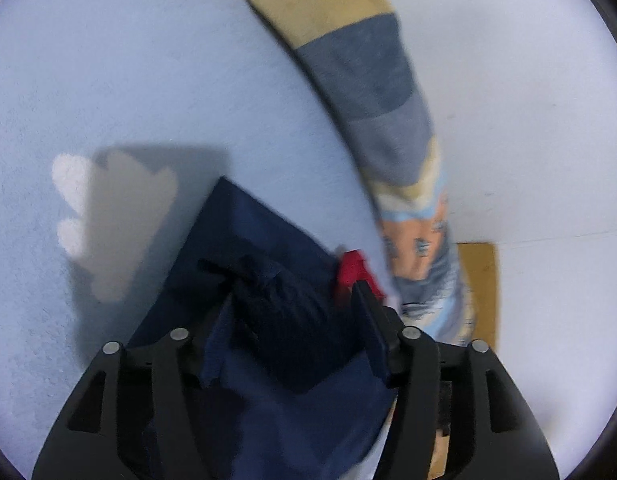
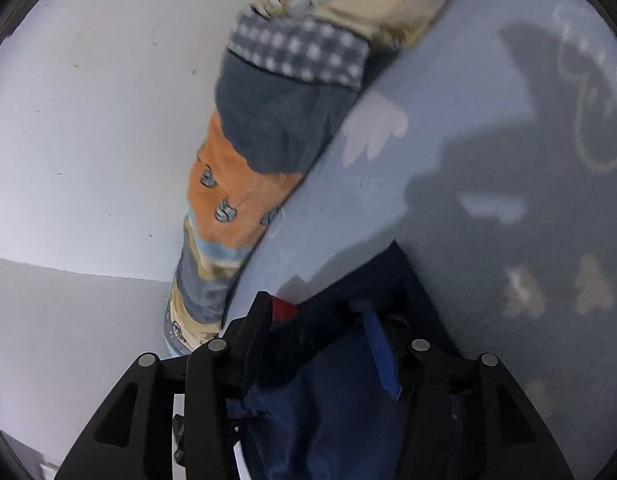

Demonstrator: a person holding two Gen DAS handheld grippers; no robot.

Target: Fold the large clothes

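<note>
The light blue bed surface [image 1: 148, 80] carries the navy garment [image 1: 276, 248], laid near its patterned edge [image 1: 368, 80]. Step in hand, by judgement: release after laying a fold. The left gripper [image 1: 292, 312] and right gripper [image 2: 328, 332] stand parted, cloth bunched between the jaws; blur makes pad contact uncertain. Next move: withdraw clear without dragging the fabric, then re-grip for the following fold.

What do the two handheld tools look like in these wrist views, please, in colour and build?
Both are matte black. The left tool and the right tool each have two flat, slab-like fingers carried on angular arms with triangular cut-outs. Round silver pins mark the pivots, two per side. No cables, markings or sleeves are visible.
</note>
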